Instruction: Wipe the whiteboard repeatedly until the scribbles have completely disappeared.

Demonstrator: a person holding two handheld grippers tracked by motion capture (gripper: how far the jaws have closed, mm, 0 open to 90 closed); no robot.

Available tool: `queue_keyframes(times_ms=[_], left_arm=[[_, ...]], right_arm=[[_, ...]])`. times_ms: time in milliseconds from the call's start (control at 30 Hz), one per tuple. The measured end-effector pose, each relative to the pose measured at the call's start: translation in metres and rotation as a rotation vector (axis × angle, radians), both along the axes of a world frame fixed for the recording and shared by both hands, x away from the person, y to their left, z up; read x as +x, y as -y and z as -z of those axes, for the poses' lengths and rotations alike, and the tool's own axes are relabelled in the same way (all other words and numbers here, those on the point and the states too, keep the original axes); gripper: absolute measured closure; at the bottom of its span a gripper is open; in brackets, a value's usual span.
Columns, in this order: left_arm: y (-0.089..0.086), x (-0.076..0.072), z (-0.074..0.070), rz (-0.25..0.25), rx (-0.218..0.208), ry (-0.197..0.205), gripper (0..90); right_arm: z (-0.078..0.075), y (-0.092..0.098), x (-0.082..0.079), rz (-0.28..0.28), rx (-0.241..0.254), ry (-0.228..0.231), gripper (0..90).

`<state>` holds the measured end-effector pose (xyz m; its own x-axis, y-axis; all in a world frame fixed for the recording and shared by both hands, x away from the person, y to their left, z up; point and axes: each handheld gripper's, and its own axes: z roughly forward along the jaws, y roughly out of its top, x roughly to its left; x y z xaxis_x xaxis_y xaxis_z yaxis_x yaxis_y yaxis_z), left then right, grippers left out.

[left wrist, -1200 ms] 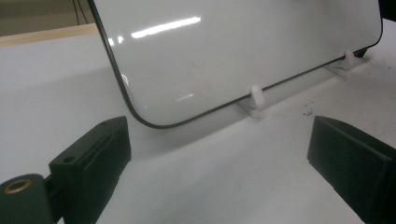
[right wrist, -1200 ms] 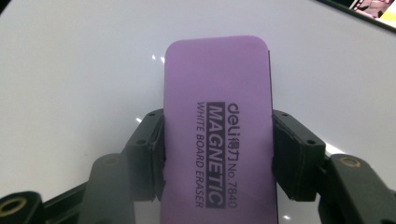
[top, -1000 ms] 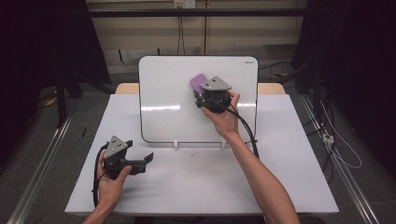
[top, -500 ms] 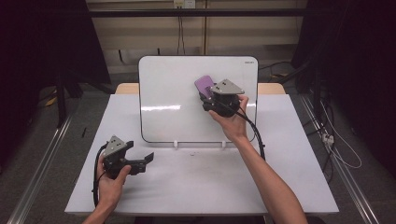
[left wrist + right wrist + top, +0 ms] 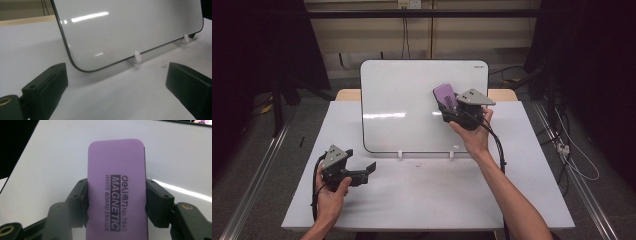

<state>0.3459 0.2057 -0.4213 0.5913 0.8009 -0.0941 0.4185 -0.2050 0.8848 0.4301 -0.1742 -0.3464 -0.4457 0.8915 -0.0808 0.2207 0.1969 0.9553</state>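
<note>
Left claw [image 5: 117,92] gapes wide (nothing between) before the whiteboard [image 5: 125,27] propped on the table [image 5: 27,42].

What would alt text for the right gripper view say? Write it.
A purple whiteboard eraser, printed "MAGNETIC WHITE BOARD ERASER", is clamped on both sides between the right gripper's black jaws. Behind it is the glossy white whiteboard.

Each hand-held gripper, left [image 5: 362,173] and right [image 5: 447,111], has a black body, two blocky black jaws with small screw holes, a brass-coloured pivot bushing, a grey three-cornered top plate and a trailing black cable. Forearms are bare, without sleeves.
</note>
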Motion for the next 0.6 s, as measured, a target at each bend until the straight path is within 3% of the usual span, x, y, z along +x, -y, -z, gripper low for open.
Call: queue_keyframes(times_ms=[167, 600], left_arm=[[0.000, -0.002, -0.004, -0.003, 0.004, 0.028, 4.5], [0.002, -0.001, -0.006, 0.011, 0.006, 0.044, 5.3]], right_arm=[[0.009, 0.005, -0.008, -0.020, 0.026, -0.007, 41.8], [0.020, 0.009, -0.033, -0.061, 0.058, 0.007, 41.8]])
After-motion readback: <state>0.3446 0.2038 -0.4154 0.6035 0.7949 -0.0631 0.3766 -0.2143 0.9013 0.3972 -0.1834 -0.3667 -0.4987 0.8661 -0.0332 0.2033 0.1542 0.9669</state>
